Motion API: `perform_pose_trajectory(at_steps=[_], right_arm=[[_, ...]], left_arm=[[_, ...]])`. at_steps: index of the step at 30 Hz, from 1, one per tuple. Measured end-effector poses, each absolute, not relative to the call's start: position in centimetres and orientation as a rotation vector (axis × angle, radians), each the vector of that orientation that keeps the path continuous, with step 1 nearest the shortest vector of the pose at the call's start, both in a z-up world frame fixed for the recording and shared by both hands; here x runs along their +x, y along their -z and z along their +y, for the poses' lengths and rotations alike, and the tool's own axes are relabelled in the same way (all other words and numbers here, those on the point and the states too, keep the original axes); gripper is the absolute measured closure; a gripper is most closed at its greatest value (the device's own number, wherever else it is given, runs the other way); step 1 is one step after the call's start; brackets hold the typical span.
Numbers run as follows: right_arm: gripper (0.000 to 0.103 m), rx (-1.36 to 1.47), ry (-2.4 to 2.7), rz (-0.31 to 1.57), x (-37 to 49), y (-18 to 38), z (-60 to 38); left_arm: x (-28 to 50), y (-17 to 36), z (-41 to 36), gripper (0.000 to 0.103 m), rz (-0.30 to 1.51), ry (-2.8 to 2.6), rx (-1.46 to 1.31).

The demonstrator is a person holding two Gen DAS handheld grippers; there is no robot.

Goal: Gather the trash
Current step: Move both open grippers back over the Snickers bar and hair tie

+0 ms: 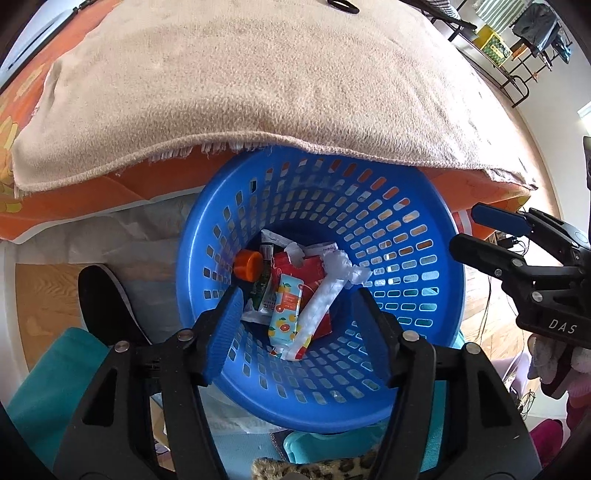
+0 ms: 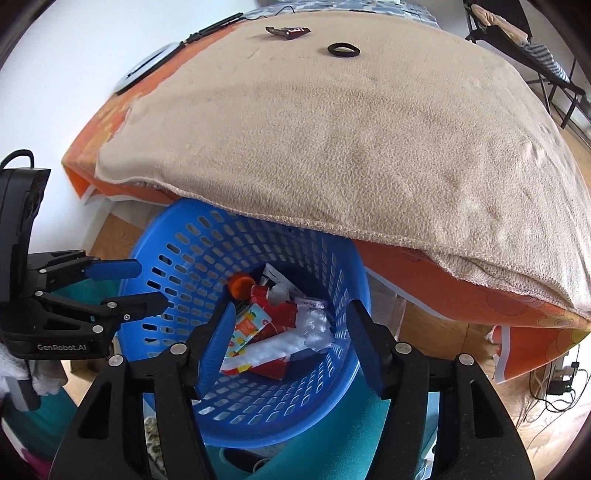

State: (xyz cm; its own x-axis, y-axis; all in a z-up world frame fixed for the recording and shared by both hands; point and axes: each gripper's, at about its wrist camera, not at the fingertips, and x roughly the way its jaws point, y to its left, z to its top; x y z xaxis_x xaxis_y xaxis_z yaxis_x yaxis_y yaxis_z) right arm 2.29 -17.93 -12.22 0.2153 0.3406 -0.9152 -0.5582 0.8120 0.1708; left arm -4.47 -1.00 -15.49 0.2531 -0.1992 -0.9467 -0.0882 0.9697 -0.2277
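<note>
We hold both grippers above a blue perforated basket [image 1: 406, 236] that sits half under the edge of a bed draped in a beige blanket [image 1: 258, 81]; the left gripper [image 1: 295, 317] has its jaws apart with nothing between them, and the right gripper [image 2: 291, 336] likewise stands open and empty; below their fingertips, on the basket's floor, lie the trash pieces: an orange cap [image 1: 248, 264], a red carton [image 1: 314, 273], a citrus-print packet [image 1: 286, 310] and crumpled white plastic [image 1: 332, 280]; beyond the right gripper, on the blanket's far side, rest a dark wrapper [image 2: 289, 31] and a black hair tie [image 2: 343, 50].
</note>
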Motion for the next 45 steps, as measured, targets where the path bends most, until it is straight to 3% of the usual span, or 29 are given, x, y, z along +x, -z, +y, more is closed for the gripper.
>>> perform_pose_trajectory(at_steps=[12, 20, 32, 45], right_arm=[[0.041, -0.218, -0.625, 1.14, 3.0, 9.3, -17.7], [0.033, -0.167, -0.628, 1.1, 4.4, 6.9, -18.1], [0.032, -0.091, -0.585, 1.033, 8.9, 4.7, -18.2], [0.032, -0.117, -0.595, 1.016, 15.4, 5.5, -14.9]], left_arm=[[-2.7, 11.9, -0.8, 0.04, 1.249, 0.101, -0.204], [0.6, 9.5, -0.2, 0.04, 1.215, 0.118, -0.154], [9.1, 5.8, 2.3, 0.039, 1.153, 0.13, -0.118], [18.7, 5.9, 7.2, 0.039, 1.115, 0.058, -0.235]])
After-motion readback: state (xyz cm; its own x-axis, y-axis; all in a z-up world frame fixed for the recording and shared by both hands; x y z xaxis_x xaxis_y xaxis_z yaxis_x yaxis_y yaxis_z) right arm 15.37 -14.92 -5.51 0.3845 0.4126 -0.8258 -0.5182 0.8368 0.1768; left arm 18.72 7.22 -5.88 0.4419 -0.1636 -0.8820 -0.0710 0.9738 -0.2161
